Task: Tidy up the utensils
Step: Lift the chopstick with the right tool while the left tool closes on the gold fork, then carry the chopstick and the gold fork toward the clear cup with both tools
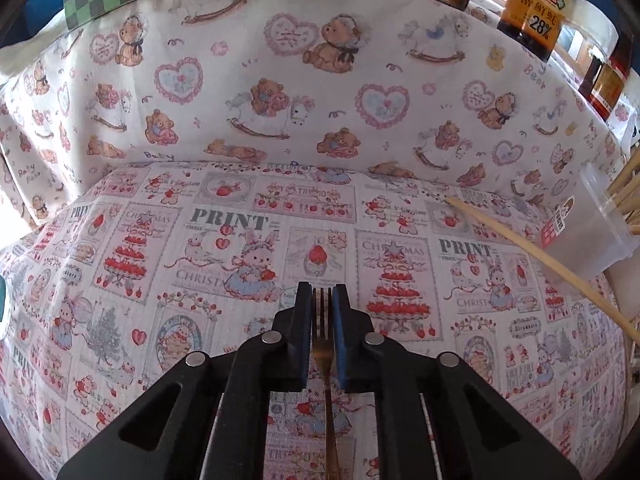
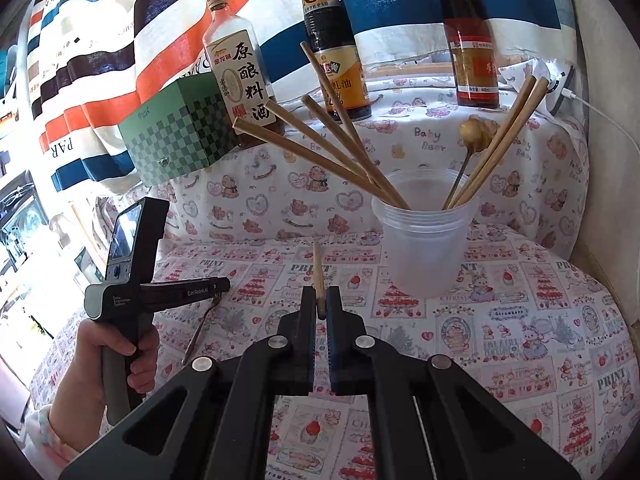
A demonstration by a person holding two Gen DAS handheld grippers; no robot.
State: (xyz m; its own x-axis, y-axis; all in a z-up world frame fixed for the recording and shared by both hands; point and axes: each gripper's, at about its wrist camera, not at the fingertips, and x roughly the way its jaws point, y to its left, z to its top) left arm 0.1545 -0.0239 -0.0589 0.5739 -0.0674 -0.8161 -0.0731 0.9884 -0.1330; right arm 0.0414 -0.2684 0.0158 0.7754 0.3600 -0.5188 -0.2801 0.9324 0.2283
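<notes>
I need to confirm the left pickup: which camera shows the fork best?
The left wrist view: the fork runs straight between the left gripper's fingers, tines and golden handle clear, pads shut on it. The right wrist view shows only its thin handle slanting to the tablecloth below that gripper.

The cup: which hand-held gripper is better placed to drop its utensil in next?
Right, probably. The right hand-held gripper is shut on a chopstick, with the cup just ahead. The left hand-held gripper is only now clamped on the fork, low at the cloth.
</notes>
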